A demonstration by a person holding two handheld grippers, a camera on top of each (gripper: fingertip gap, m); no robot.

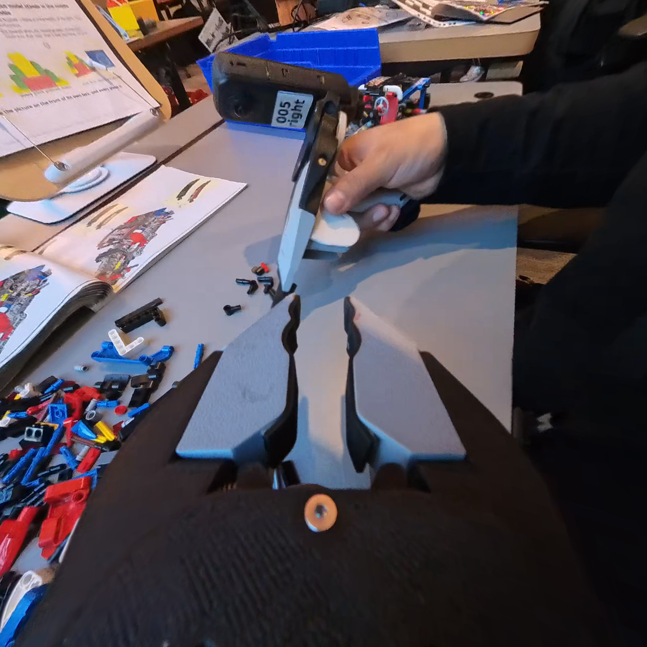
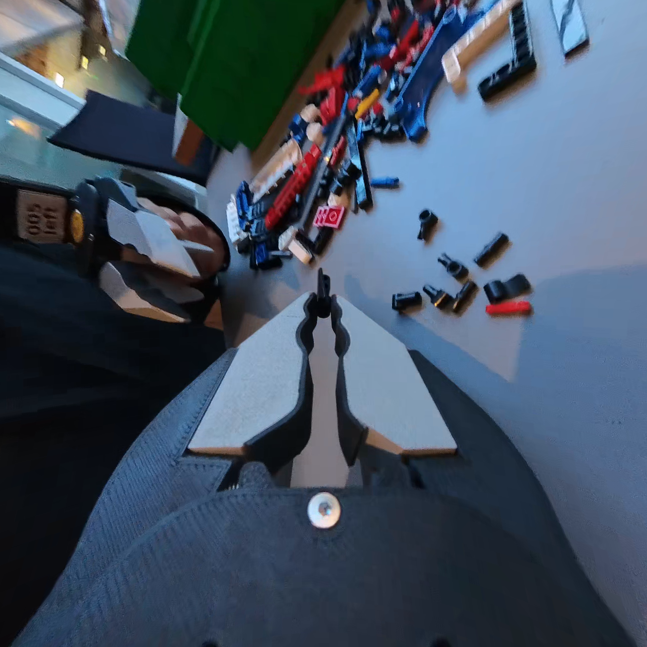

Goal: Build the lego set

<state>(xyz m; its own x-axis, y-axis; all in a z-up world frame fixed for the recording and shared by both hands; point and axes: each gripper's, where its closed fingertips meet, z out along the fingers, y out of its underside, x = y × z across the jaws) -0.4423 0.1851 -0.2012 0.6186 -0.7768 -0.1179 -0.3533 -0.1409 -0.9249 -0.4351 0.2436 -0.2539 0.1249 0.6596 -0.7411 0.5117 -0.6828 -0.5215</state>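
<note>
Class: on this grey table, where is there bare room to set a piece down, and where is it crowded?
Bare: the grey table ahead of the open left gripper, toward the person's sleeve. Crowded: the loose brick pile, the open instruction booklet, and the small black pins beside the right gripper, which pinches one.

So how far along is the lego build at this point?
Partly done: a part-built red, blue and black lego model stands at the table's far end. In hand: the right gripper has its jaws pinching a small black lego pin; the left gripper is open and empty. Left: a big pile of loose red, blue and black lego pieces.
</note>
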